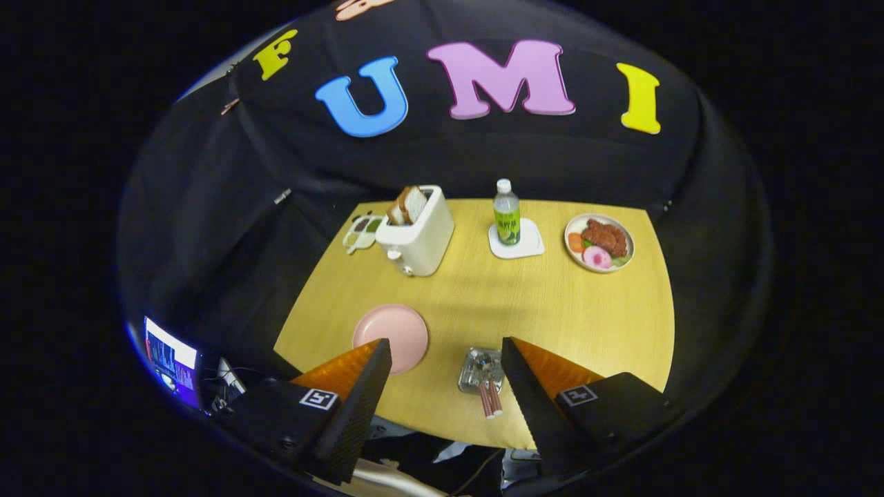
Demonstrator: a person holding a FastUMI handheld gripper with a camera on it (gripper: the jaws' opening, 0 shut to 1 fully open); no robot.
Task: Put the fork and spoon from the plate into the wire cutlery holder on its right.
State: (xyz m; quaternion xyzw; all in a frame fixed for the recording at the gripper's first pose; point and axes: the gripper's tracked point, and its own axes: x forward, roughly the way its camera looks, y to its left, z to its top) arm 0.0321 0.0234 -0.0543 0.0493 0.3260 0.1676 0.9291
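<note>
Left finger (362, 386) covers the near edge of the pink plate (392, 331), lower centre-left. Right finger (528, 393) overlaps the right side of the wire cutlery holder (478, 368), lower centre. Two pink handles (489, 398) stick out of the holder; the heads sit inside, too small to tell fork from spoon. Pale utensil (360, 233) behind the toaster (416, 235), upper left: part hidden, kind unclear. Screen (170, 360), lower left, cut off.
</note>
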